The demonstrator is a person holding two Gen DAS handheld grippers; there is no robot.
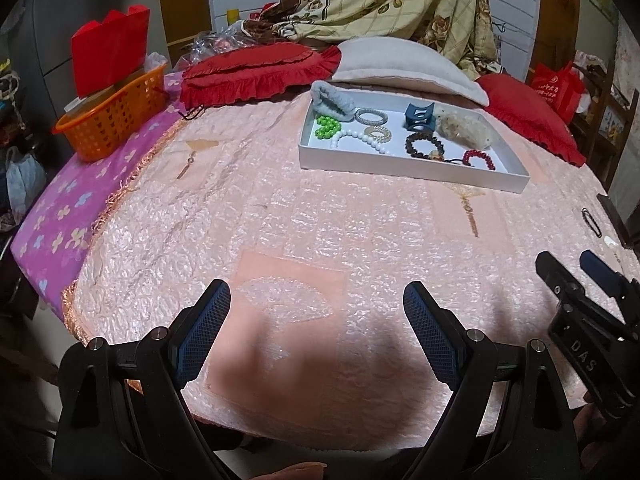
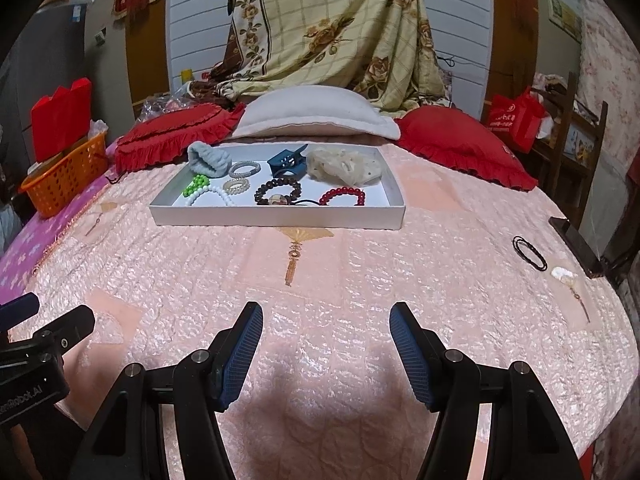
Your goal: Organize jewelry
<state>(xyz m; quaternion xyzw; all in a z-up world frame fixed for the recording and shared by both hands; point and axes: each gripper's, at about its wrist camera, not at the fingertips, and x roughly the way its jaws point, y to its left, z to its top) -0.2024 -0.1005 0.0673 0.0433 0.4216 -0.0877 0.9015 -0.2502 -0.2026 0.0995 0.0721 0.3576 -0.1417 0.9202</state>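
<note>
Though both hand-held grippers [image 1: 316, 320] [image 2: 326, 340] gape empty, black hair tie [image 2: 530, 253] cut off at left-wrist edge.

Left hand-held gripper [image 1: 316, 336] and right hand-held gripper [image 2: 326, 354] sit side by side — both tilted downward, jaws spread wide, nothing between them.

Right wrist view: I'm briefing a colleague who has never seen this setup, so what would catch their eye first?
Probably the white tray mid-bed on the pink bedspread, packed with bracelets, a blue hair claw and scrunchies. Behind it, red pillows flank a white pillow. At the bed's right edge, black hair ties lie outside the tray, while the right gripper hangs open and empty in the foreground.
</note>
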